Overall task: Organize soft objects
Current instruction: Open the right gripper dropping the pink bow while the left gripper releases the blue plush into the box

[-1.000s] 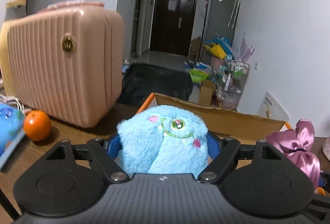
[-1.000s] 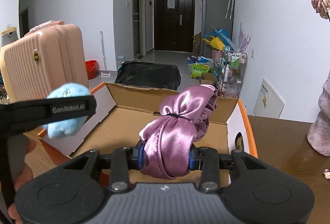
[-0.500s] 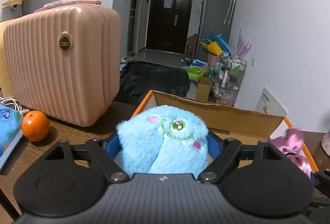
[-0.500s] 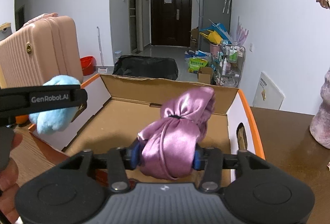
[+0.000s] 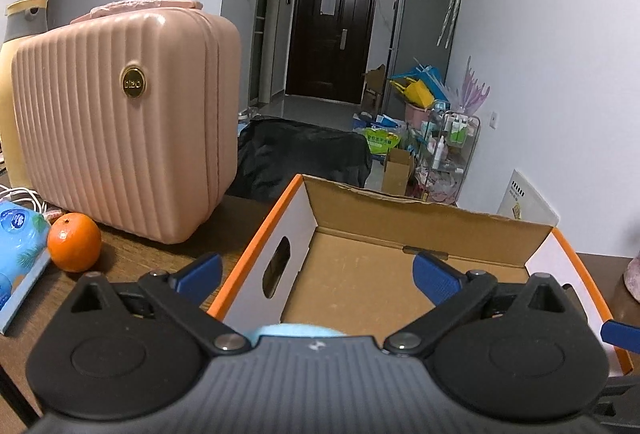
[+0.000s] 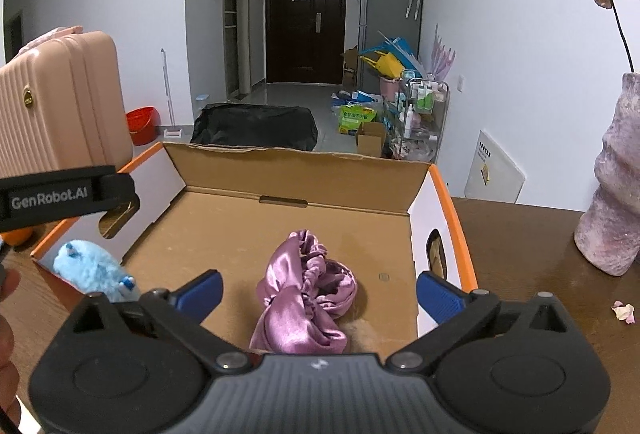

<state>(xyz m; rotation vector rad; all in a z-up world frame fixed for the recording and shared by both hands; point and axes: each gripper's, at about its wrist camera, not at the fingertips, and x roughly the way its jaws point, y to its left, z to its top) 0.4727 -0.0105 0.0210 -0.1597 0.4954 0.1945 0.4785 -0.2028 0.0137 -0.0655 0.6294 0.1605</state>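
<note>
An open cardboard box (image 6: pixel 304 174) with orange-edged white sides stands on the brown table. A purple satin scrunchie (image 6: pixel 306 294) lies on the box floor, just in front of my open, empty right gripper (image 6: pixel 318 292). A fluffy blue plush (image 6: pixel 90 270) lies at the box's left side; in the left wrist view only its top (image 5: pixel 294 330) shows below my left gripper (image 5: pixel 316 274), which is open and empty above the box (image 5: pixel 432 222).
A pink ribbed case (image 5: pixel 124 130) stands on the table to the left, with an orange (image 5: pixel 74 242) and a blue pack (image 5: pixel 16 234) beside it. A mauve vase (image 6: pixel 612 186) with a dried rose stands at the right. A petal (image 6: pixel 624 310) lies on the table.
Both grippers have opened. The blue plush dropped from the left gripper and the purple scrunchie dropped from the right gripper into the box.
</note>
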